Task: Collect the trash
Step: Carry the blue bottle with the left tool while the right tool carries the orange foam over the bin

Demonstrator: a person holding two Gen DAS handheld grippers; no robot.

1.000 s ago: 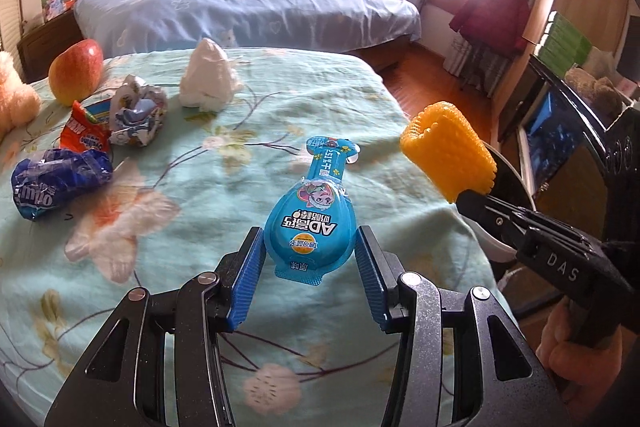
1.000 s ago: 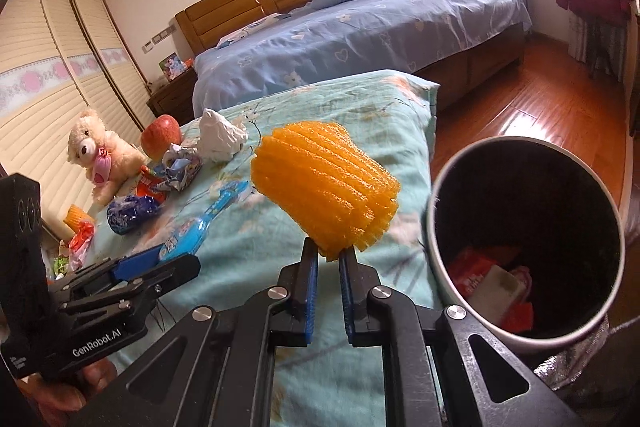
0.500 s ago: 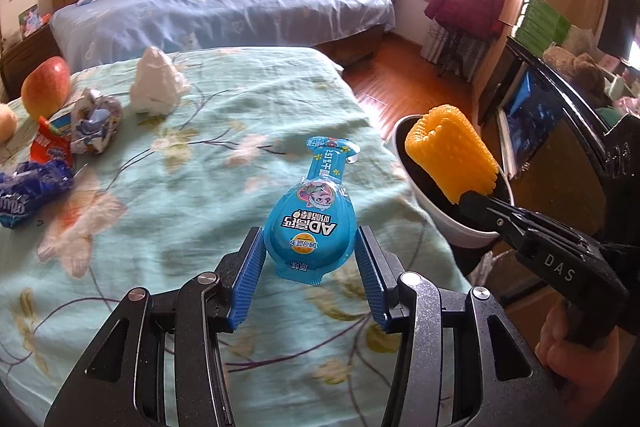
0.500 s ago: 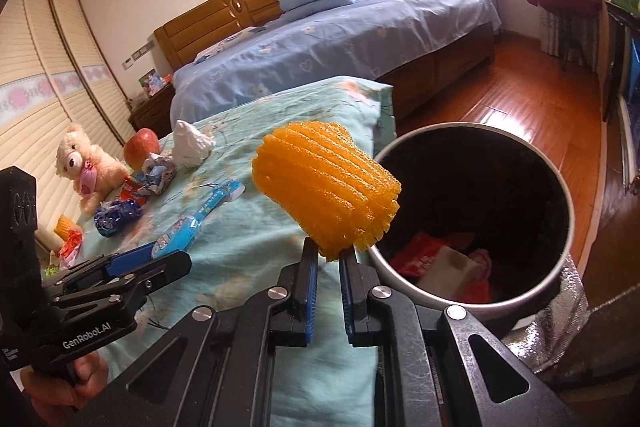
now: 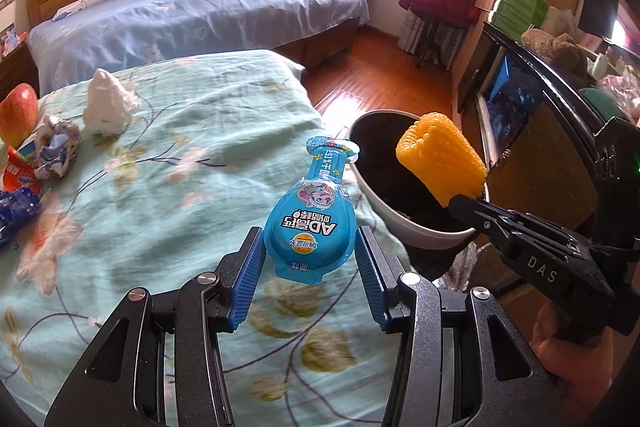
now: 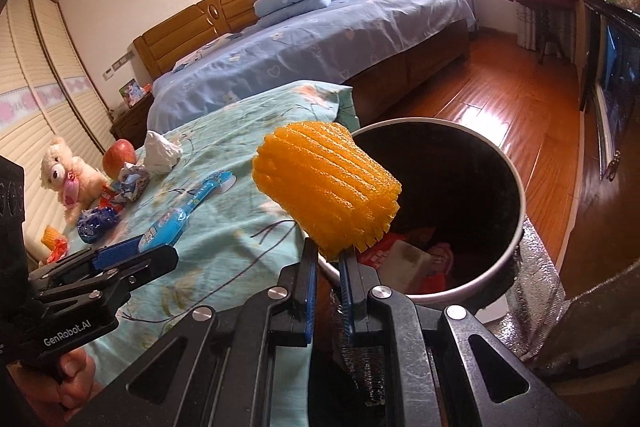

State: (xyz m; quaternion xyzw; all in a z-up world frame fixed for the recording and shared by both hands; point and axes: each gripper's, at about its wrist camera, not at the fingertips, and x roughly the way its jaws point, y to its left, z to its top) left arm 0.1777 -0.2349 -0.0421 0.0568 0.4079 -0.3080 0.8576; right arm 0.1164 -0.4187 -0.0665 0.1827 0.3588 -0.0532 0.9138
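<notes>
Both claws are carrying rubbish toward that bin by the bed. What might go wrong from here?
1. The right gripper pinches only the bottom edge of the yellow foam net; the net could slip out early.
2. The net hangs near the bin's rim, so letting go now might drop it on the bedspread.
3. The blue packet in the left gripper is still over the bedspread, short of the bin.
</notes>
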